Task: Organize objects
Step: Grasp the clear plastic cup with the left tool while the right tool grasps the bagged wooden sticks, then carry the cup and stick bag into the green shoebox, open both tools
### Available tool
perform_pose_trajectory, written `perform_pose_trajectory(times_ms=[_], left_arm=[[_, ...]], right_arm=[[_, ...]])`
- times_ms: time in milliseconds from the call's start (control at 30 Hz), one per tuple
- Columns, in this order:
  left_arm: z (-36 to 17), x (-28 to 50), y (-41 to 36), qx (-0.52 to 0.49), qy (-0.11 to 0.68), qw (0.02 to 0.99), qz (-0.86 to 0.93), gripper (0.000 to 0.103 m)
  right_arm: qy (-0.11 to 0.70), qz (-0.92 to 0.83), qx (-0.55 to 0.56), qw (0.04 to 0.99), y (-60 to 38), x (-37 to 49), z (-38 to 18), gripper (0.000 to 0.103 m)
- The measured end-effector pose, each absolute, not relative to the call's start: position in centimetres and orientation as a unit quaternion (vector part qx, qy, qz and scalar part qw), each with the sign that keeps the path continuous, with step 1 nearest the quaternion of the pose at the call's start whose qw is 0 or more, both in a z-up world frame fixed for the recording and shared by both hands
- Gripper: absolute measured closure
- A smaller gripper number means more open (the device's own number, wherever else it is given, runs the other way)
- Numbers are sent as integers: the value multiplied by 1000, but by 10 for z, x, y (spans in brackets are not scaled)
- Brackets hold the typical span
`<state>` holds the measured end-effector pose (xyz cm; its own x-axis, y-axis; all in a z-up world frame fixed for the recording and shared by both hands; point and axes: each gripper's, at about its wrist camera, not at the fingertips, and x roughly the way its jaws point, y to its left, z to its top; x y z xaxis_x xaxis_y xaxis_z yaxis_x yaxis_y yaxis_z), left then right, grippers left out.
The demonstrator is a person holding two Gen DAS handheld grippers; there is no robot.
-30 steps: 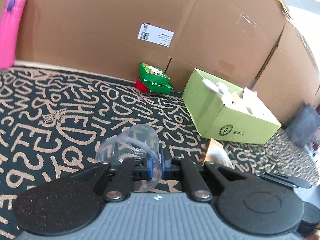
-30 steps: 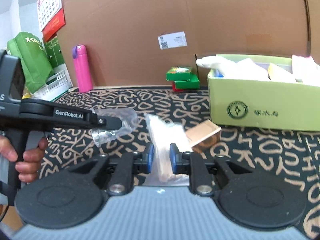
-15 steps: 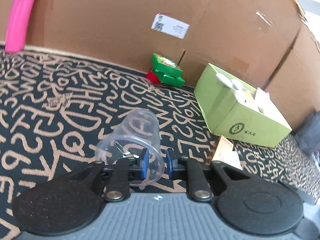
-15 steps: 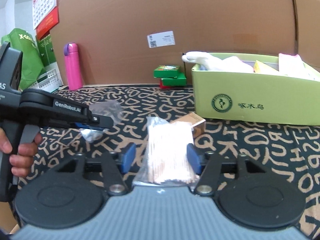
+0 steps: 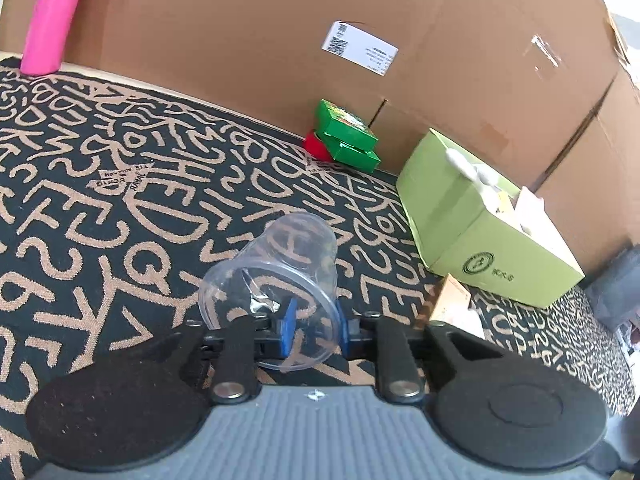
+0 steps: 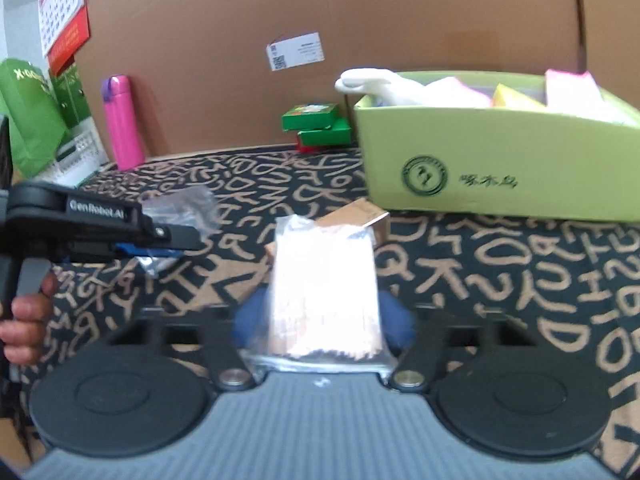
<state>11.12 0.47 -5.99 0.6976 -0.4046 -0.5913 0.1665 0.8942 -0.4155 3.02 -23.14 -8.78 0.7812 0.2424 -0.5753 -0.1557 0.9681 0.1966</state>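
A clear plastic cup (image 5: 280,276) lies on its side on the patterned cloth, its rim between the blue pads of my left gripper (image 5: 314,326), whose jaws stand slightly apart around it. In the right wrist view the left gripper (image 6: 160,240) shows at the left with the cup (image 6: 180,208). My right gripper (image 6: 324,320) is open wide, and a clear bag of wooden sticks (image 6: 324,280) lies between its fingers. A small brown carton (image 6: 356,216) lies just behind the bag. The green box (image 6: 496,164) full of items stands at the right.
A stack of small green and red boxes (image 5: 344,136) sits against the cardboard wall (image 5: 240,40). A pink bottle (image 6: 122,124) stands at the back left, beside green bags (image 6: 28,120). A dark object (image 5: 620,284) is at the far right.
The right gripper's jaws have opened wide off the bag of sticks, which now lies between them. The left gripper's pads have parted from the cup's rim.
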Motion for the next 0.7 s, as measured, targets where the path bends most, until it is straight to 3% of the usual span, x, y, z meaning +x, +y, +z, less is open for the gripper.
perform_pose_trajectory(times_ms=[167, 433, 700], left_arm=[[-51, 104, -1, -150, 347, 910, -171, 99], [-8, 93, -28, -143, 313, 905, -251, 99], [57, 118, -104, -141, 252, 893, -346, 99]], right_arm=[[299, 109, 63, 946, -229, 22, -84, 75], [232, 94, 75, 965, -255, -2, -47, 75], [147, 20, 51, 988, -304, -4, 4, 75]])
